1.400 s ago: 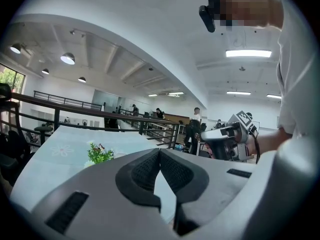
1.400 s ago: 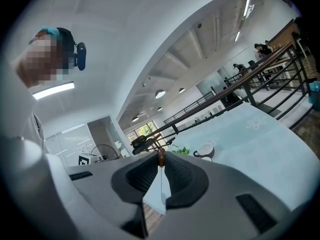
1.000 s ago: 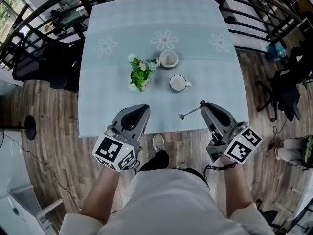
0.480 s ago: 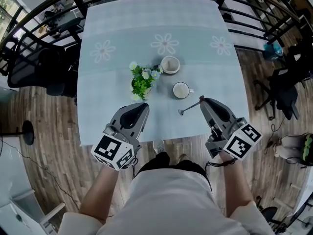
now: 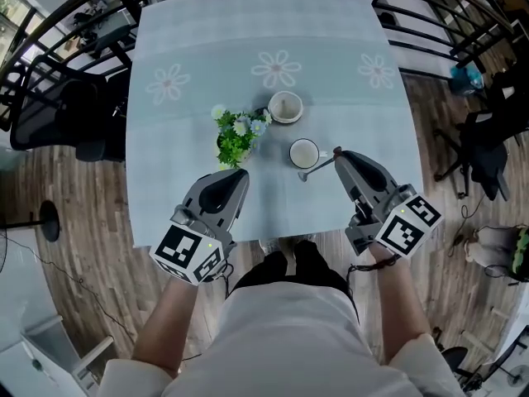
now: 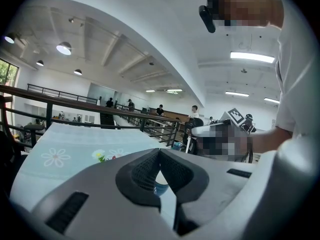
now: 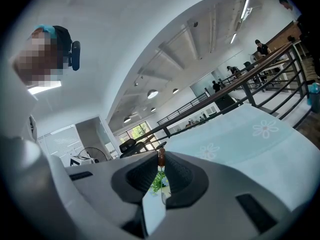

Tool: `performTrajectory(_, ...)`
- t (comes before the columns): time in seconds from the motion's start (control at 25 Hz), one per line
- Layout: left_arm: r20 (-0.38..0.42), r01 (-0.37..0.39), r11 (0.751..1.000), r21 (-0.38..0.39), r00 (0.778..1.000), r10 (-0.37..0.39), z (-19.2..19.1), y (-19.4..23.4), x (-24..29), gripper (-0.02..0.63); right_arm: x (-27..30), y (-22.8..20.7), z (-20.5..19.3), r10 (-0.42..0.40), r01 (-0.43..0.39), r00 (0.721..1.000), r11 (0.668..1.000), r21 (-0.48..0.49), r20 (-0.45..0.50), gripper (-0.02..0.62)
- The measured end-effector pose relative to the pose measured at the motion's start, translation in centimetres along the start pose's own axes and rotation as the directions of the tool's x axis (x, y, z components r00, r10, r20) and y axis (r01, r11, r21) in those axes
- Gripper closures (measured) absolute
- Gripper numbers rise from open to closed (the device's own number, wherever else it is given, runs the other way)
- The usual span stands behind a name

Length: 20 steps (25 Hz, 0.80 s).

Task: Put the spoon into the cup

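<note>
Metal spoon (image 5: pixel 320 165) pinched in right gripper (image 5: pixel 339 153) jaws, bowl near cup (image 5: pixel 303 152)

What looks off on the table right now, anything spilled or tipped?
Nothing stands out. The cup, the white bowl behind it and the plant stand upright on the tablecloth, no spill visible. The right tongs hold the spoon by its handle, scoop end beside the cup, not in it.

The cup (image 5: pixel 304 153) stands on the table (image 5: pixel 190 40) right of the flowers (image 5: pixel 235 135) (bowl (image 5: pixel 285 106) behind). The spoon (image 5: pixel 318 166) is just beside it.
</note>
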<state>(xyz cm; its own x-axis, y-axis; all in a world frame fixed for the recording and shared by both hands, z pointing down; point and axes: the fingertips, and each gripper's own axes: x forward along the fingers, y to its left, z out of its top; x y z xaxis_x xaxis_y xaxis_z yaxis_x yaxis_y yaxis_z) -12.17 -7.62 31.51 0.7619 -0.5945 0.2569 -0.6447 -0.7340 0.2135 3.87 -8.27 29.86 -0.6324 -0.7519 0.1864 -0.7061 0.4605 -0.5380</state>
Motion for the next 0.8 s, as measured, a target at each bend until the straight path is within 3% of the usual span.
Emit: performTrajectory(0.8,-0.076,-0.115,0.993,-0.036,0.991,0.112,-2.7,1.1,7.7,0.584,4.8,-9.9,-2.4,0.092,-0.082,0.988,0.994,0.078,-0.128,0.541)
